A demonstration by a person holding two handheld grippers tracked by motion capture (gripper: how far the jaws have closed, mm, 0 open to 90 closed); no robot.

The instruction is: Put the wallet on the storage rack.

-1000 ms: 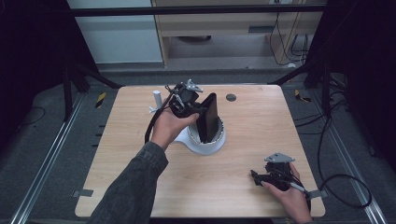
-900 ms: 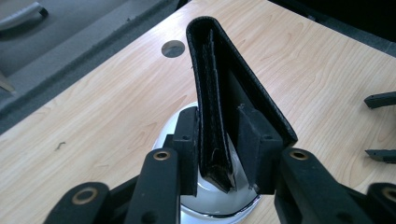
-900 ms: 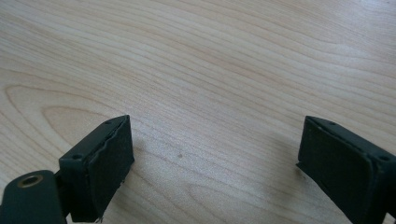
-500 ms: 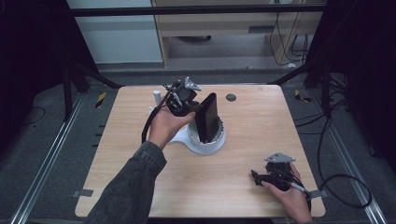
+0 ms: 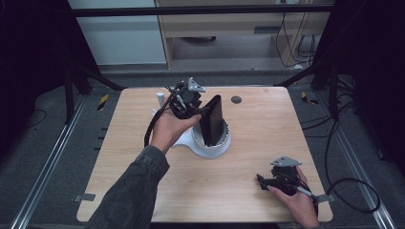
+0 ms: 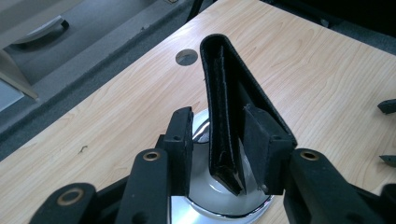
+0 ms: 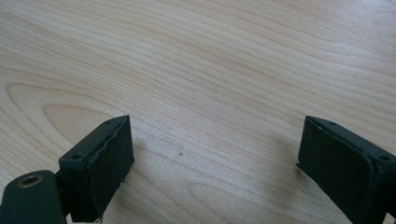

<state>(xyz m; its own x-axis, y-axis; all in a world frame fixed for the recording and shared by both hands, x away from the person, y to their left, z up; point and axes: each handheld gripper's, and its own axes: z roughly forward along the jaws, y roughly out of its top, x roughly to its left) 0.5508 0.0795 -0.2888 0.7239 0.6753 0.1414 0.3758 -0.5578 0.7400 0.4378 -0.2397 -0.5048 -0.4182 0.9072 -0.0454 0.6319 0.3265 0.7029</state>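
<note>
High view | left gripper (image 5: 203, 114) fingers astride black wallet (image 5: 211, 119), gap showing | right gripper (image 5: 267, 181) fingers apart near table (image 5: 267, 124) edge

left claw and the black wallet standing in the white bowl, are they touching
Cannot tell. In the left gripper view the left claw straddles the black wallet over the white bowl; one jaw seems against it, the other shows a gap.

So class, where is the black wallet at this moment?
In the high view the black wallet stands upright in the white round holder near the table's middle, between the jaws of the left gripper; the left gripper view shows a gap beside one jaw.
</note>
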